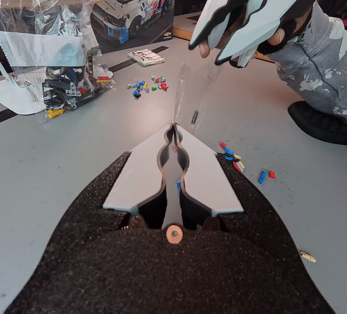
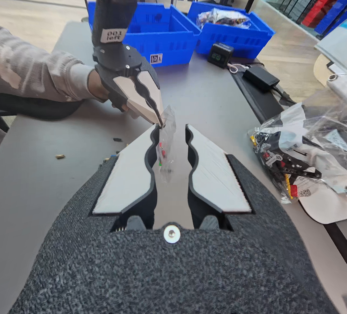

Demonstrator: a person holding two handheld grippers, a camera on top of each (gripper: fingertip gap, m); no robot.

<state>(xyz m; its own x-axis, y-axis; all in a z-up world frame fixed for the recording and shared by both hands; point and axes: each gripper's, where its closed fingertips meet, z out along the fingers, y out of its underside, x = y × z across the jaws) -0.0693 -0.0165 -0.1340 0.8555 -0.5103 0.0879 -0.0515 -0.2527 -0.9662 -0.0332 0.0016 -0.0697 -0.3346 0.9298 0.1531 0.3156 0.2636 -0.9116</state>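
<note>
My left gripper is shut on the corner of a small clear plastic bag, held above the grey table. In the right wrist view the same bag hangs from the left gripper with several small red and green pieces inside. My right gripper is open with the bag in the gap between its fingers, close to the left finger; it also shows in the left wrist view. A small black piece appears in mid-air beside the bag.
Loose small pins lie in piles, with a gold pin apart. A large bag of parts, a toy-car box, a folded sheet, two blue bins, a black device and adapter ring the table. The gold pin is about 20 cm from my left fingertips. It turns up in the right wrist view as well.
</note>
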